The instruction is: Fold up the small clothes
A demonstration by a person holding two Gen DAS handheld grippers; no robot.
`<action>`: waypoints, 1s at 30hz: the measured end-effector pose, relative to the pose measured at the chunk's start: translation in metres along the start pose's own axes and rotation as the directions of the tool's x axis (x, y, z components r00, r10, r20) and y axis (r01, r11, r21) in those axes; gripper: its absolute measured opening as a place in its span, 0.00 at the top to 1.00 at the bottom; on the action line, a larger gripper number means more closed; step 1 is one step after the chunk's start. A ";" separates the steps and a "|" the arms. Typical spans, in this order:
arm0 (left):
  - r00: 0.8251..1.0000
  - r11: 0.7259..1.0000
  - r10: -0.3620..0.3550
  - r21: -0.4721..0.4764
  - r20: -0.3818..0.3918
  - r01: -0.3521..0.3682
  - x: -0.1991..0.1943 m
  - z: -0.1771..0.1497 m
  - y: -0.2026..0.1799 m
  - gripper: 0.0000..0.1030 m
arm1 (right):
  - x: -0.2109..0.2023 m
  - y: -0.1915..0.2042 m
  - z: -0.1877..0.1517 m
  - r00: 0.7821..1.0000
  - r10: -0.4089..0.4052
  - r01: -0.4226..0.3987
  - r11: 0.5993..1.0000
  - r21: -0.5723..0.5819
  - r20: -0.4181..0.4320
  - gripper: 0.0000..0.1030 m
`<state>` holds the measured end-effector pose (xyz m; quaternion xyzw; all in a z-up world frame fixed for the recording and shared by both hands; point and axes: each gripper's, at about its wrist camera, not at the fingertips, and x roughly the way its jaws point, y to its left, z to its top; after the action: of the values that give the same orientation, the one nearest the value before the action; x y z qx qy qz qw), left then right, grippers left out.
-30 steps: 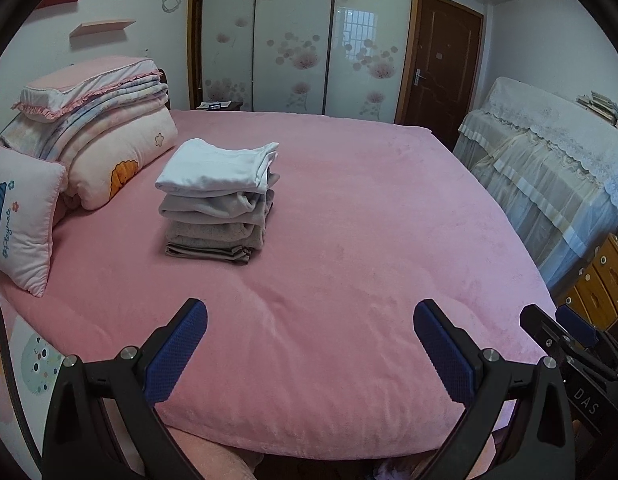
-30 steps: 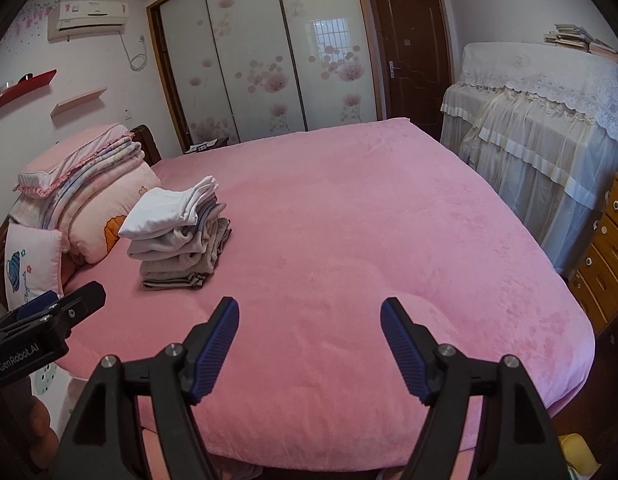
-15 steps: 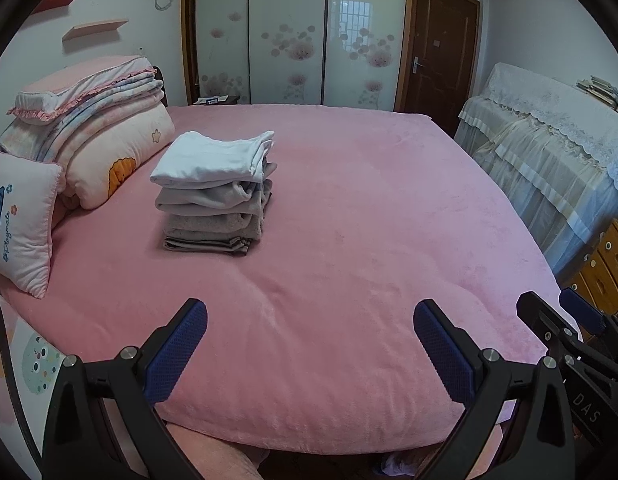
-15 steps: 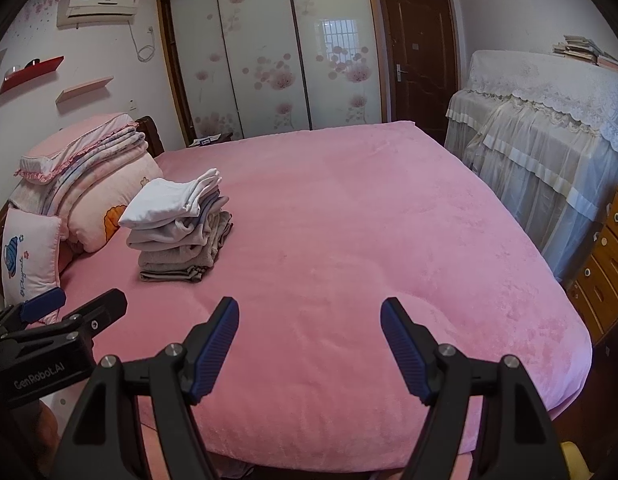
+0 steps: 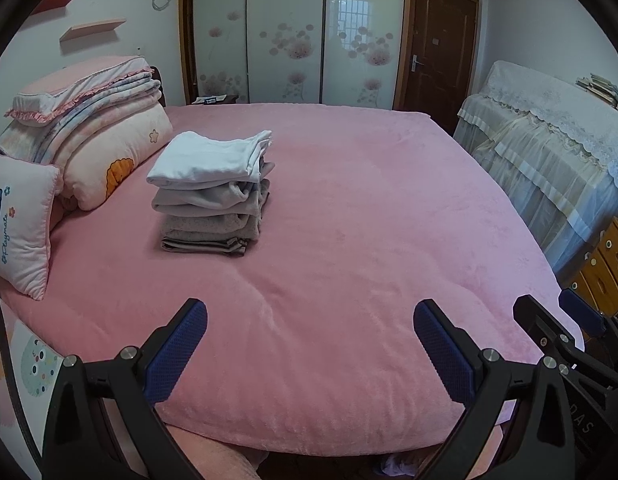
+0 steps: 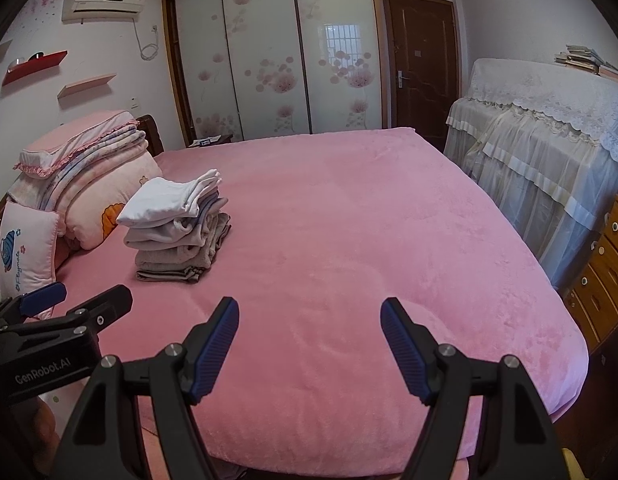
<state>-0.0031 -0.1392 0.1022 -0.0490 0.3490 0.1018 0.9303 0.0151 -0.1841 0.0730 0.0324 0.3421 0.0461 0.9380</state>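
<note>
A stack of folded small clothes (image 5: 213, 192), white on top and grey below, sits on the pink bed (image 5: 369, 240) toward its left side; it also shows in the right wrist view (image 6: 177, 228). My left gripper (image 5: 309, 344) is open and empty, held over the bed's near edge, well short of the stack. My right gripper (image 6: 309, 340) is open and empty, also over the near edge, to the right of the left one. The left gripper's body (image 6: 49, 336) shows at the left of the right wrist view.
Folded quilts (image 5: 93, 128) and a small pillow (image 5: 17, 220) lie at the bed's left. A lace-covered cabinet (image 5: 549, 140) and wooden drawers (image 5: 605, 264) stand to the right. Sliding wardrobe doors (image 5: 289, 32) and a brown door (image 5: 441, 48) are behind.
Both grippers have tilted slightly upward and pulled back a little, so the room sits lower in view. Both stay open and empty. The stack has not moved.
</note>
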 end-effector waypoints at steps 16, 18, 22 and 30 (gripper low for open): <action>0.999 1.000 -0.009 0.007 -0.030 0.009 0.015 0.003 -0.004 0.00 | 0.007 -0.005 -0.003 1.000 -0.010 0.010 1.000 0.001 -0.012 0.28; 0.999 1.000 -0.011 0.010 -0.040 0.012 0.017 0.003 -0.005 0.00 | 0.009 -0.007 -0.004 1.000 -0.012 0.012 1.000 -0.001 -0.017 0.28; 0.999 1.000 -0.013 0.017 -0.046 0.014 0.019 0.002 -0.009 0.00 | 0.011 -0.009 -0.004 1.000 -0.013 0.013 1.000 0.001 -0.020 0.28; 0.998 1.000 -0.011 0.019 -0.058 0.012 0.025 0.004 -0.012 0.00 | 0.012 -0.011 -0.005 1.000 -0.014 0.014 1.000 0.000 -0.022 0.28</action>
<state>0.0204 -0.1460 0.0896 -0.0451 0.3763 0.0916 0.9209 0.0220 -0.1932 0.0605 0.0295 0.3525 0.0401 0.9345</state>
